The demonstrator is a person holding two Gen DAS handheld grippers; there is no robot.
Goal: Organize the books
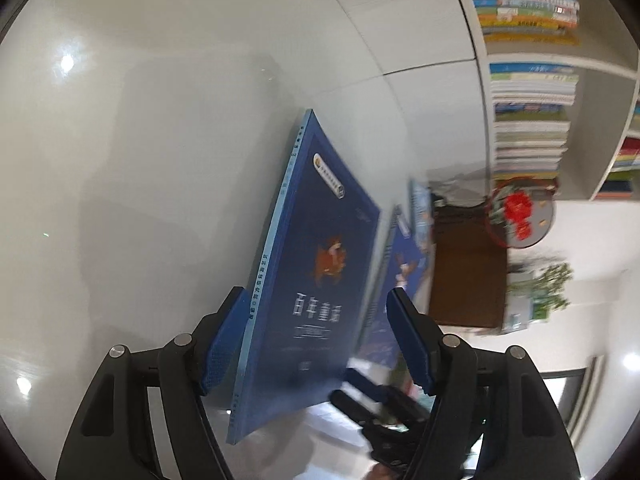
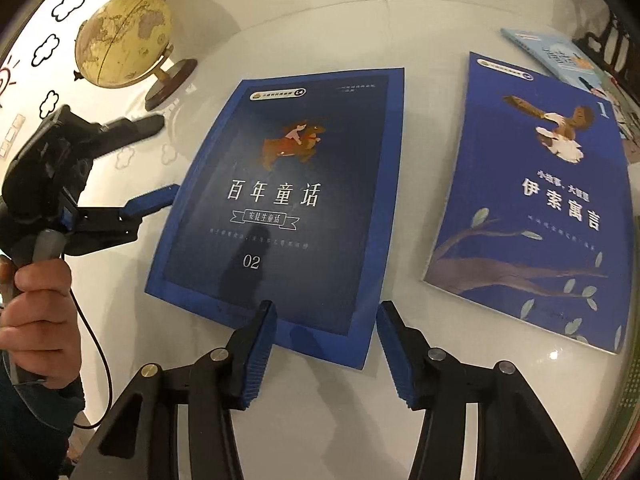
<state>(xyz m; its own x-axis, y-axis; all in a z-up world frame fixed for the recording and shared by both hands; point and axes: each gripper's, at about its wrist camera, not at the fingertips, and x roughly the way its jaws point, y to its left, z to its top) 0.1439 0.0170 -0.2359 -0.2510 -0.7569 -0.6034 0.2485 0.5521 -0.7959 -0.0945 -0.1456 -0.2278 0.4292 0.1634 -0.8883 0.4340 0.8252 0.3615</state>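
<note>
Blurred is most of the left wrist view; shelf books point(image 1: 528, 128) unreadable; dark blue book point(image 2: 280, 208) lies flat on white table point(image 2: 420, 40); left gripper point(image 1: 316, 336) half open around its edge, right gripper point(image 2: 326, 312) half open at its near corner, grip uncertain.

We carry two sets of black tongs point(image 2: 324, 316) with ridged blue pads point(image 2: 256, 360) and round silver screws point(image 2: 219, 355) at the pivots. At nine o'clock, our other tongs point(image 2: 160, 164) show a grey handle, a thin black cable point(image 2: 102, 364) and a dark sleeve point(image 2: 36, 432).
</note>
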